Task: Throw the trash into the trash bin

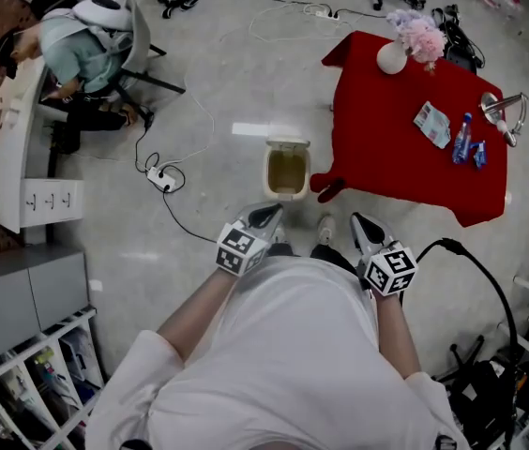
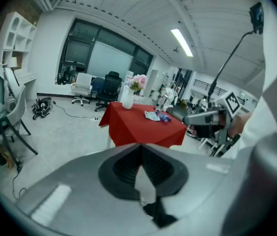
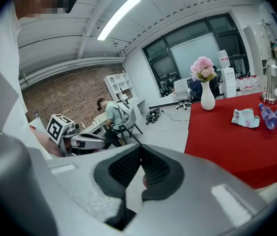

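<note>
Three likely pieces of trash lie on the red tabletop (image 1: 386,148): a crumpled wrapper (image 1: 431,123) and two small blue bottles (image 1: 460,140), all grouped toward its right edge as the head view shows it. None of them is in the bin (image 1: 289,195), which stands open on the floor just beside the tabletop's near left corner. Its inside looks pale and bare, though you cannot tell for certain whether anything lies at the bottom. By that reading the task has hardly begun: every piece has yet to be picked up, carried to the bin and dropped.

Your left gripper (image 1: 266,216) has its jaws closed, tip against tip, with nothing between them. Your right gripper (image 1: 366,228) is the same, jaws together and empty. You hold both close in front of your waist with the elbows bent and the forearms tucked along your body. The grippers sit side by side with your feet showing between them. Each points forward and somewhat downward, the left roughly toward the bin, the right toward the tabletop's near edge. Both are well apart from the trash, so you will likely need to step nearer the tabletop and open a gripper before any grasp is possible.
</note>
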Demonstrator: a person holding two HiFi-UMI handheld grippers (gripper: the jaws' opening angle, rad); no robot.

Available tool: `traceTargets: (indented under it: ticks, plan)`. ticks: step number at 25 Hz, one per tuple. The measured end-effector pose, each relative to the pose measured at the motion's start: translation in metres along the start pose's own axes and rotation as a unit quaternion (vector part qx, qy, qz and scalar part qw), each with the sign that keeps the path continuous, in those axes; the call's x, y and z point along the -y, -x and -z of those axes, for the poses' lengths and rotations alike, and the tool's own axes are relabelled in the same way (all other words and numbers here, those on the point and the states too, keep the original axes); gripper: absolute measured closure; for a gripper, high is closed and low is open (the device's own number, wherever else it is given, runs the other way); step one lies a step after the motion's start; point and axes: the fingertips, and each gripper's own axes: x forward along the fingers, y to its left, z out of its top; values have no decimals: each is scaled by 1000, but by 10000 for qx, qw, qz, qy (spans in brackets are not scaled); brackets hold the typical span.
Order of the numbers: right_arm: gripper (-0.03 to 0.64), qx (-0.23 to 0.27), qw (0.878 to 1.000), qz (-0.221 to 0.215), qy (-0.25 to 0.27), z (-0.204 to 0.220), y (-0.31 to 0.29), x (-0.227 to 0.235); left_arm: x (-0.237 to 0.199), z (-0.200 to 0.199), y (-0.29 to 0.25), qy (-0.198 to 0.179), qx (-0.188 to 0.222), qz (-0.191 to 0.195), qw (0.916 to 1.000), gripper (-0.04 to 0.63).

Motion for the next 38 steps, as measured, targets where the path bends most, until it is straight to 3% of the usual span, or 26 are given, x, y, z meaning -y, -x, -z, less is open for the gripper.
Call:
traceTargets:
  ticks: [11,15,21,38]
  plan:
    - [617,176,9988,451,93,-1,1,6,-4,13,1,-178,-195,302,9992,591]
    - [617,298,9971,698,33,-5,7,17,0,6,1,-153,-134,402,9990,591]
    - [617,286,9970,704,131,-9,8,39,6,-13,-15,-53,-31,311,9995,591]
    - [599,67,9974,679,233,-40,53,215,78,-88,-158,89,144,-7,9999,591]
